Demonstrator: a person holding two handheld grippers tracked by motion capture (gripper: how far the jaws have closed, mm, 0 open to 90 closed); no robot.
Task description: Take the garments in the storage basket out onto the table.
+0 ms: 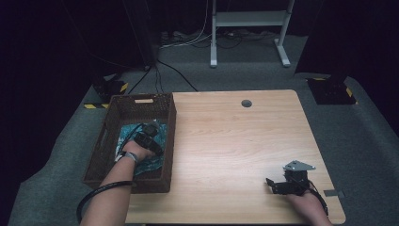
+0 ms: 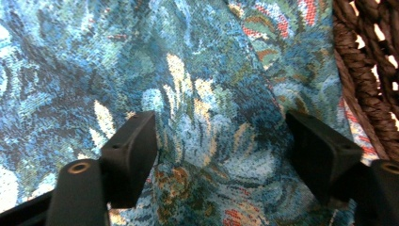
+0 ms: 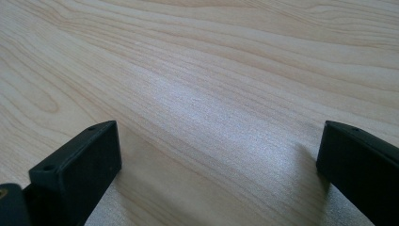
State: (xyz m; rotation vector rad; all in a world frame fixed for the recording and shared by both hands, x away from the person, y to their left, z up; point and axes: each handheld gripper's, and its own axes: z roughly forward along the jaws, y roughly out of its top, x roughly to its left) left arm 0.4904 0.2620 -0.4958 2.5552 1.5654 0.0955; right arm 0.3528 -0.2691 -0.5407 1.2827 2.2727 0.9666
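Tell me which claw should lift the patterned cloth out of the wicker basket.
Left. The left claw is down inside the dark brown wicker basket, jaws apart over the blue-green patterned woven cloth. The right claw sits open on the light wooden table, far away.

Dim, dark surroundings; soft glare on the table (image 3: 221,113).

The table (image 1: 226,141) is being viewed from above; the cloth (image 2: 197,94) in the basket (image 1: 141,106) and bare tabletop are being viewed close-up from the gripper cameras.

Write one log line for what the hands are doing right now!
left gripper: open, down on patterned cloth in wicker basket | right gripper: open, resting over table
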